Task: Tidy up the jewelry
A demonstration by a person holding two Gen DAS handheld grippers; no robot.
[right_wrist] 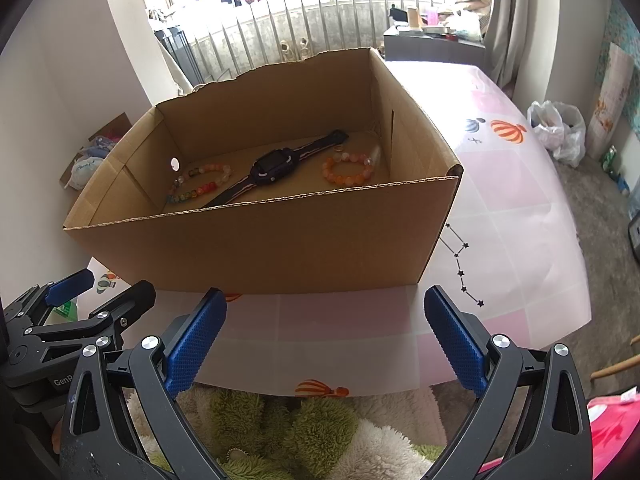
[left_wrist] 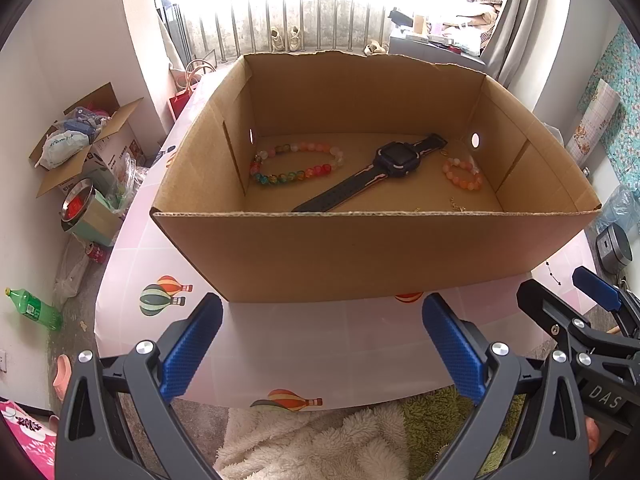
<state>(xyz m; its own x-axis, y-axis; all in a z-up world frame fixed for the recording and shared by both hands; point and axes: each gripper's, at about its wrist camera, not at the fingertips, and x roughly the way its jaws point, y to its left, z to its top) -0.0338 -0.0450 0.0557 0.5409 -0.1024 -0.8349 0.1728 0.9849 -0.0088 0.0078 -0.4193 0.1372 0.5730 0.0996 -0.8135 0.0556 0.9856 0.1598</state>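
My tongs carry blue textured pads (left_wrist: 192, 350) on black frames. Brown cardboard box (left_wrist: 360, 256); black watch (left_wrist: 394, 160) with pink-striped strap; multicoloured bead bracelet (left_wrist: 294, 164); orange-pink bracelet (left_wrist: 462, 174); pink tablecloth (right_wrist: 516, 208) patterned with balloons.

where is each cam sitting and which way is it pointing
Left wrist: on the left gripper, low at the table's near edge, facing the box front; its open fingers show, with the right gripper at right.
Right wrist: on the right gripper, facing the box's right front corner; open fingers show, the left gripper at left.
Shared: box, watch, two bead bracelets, table.
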